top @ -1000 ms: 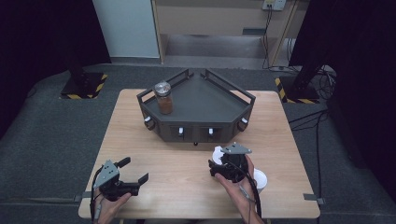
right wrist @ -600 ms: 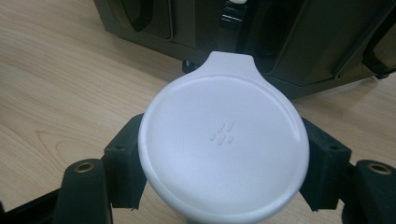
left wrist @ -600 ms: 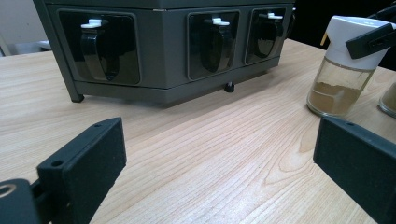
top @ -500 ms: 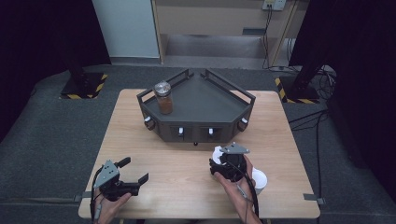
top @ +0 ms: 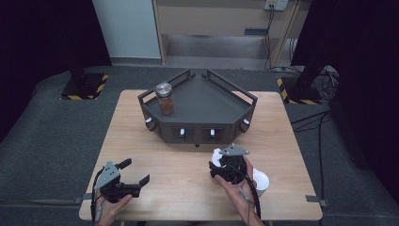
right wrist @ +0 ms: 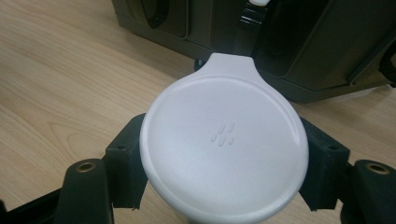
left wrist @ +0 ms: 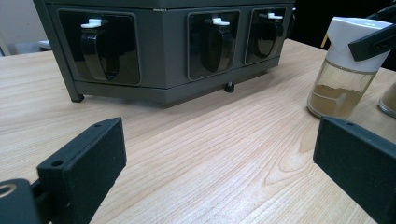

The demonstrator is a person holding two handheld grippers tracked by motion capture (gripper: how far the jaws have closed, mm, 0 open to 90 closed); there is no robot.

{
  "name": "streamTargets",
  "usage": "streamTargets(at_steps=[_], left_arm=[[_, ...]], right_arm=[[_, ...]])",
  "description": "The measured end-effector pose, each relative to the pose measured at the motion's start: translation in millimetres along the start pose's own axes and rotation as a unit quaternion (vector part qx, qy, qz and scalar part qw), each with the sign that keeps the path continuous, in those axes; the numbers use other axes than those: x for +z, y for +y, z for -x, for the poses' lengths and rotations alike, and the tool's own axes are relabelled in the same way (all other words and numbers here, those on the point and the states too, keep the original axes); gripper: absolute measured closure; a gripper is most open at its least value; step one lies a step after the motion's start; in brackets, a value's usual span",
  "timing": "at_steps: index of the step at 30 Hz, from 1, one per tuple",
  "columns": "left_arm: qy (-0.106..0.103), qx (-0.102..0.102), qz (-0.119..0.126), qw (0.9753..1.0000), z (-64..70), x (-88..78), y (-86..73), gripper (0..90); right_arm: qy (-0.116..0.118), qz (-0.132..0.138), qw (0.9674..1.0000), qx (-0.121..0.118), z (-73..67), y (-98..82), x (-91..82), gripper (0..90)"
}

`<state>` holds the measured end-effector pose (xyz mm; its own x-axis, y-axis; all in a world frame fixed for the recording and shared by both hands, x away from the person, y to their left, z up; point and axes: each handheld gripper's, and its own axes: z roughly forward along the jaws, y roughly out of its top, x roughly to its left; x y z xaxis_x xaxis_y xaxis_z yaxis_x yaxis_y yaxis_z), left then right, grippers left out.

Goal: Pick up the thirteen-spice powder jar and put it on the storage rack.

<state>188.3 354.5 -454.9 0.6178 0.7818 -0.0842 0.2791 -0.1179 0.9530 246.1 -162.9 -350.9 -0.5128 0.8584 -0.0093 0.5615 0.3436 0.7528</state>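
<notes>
You had the right gripper [top: 225, 165] clamped on the white-capped jar [right wrist: 224, 149], a bit right of center in the lower part of the high view. Its jaws had just been closing, and in the right gripper view they sat snug on either side under the wide cap [right wrist: 219, 140], so the grab looked done. My take on doing the next bit well: lift straight up and keep the jar upright, since you were holding it high near the cap with the powder down at the bottom. Also mind the other white-capped thing [top: 260, 182] just to the lower right of your hand, easy to clip. The rack [top: 200, 110] sat at upper center with a brown jar [top: 164, 99] already standing in its left corner, so I'd guess this one was headed there too; clear the rail before you go across. Your right hand [top: 237, 186] came in from the bottom edge, wrist fairly straight, gripper pointed toward the rack. The left gripper [top: 134, 172] sat at the lower left on the table [top: 141, 141], wide open, holding nothing, aimed toward the middle.
</notes>
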Motion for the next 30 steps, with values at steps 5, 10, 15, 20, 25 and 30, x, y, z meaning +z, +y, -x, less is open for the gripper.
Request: streamTargets(at_steps=[5,10,15,20,25,30], left_arm=[[0.000,0.000,-0.001,1.0000,0.0,0.2,0.1,1.5],[-0.001,0.000,-0.001,1.0000,-0.1,0.2,0.1,1.5],[-0.001,0.000,-0.002,1.0000,-0.1,0.5,0.2,1.5],[-0.002,0.000,-0.002,1.0000,-0.3,0.6,0.2,1.5],[-0.002,0.000,-0.004,1.0000,-0.3,1.0,0.6,1.6],[-0.002,0.000,-0.004,1.0000,-0.5,1.2,0.5,1.6]], right_arm=[[0.004,0.001,1.0000,-0.009,-0.1,4.6,-1.4,30.7],[0.010,0.005,0.9997,-0.020,1.6,12.3,-6.1,30.8],[0.026,0.002,0.9994,-0.024,7.1,23.7,-8.8,30.7],[0.052,-0.006,0.9983,-0.026,16.5,37.5,-8.0,30.7],[0.069,-0.007,0.9971,-0.033,22.2,49.6,-7.9,30.7],[0.076,-0.003,0.9956,-0.055,23.4,64.5,-11.4,30.7]])
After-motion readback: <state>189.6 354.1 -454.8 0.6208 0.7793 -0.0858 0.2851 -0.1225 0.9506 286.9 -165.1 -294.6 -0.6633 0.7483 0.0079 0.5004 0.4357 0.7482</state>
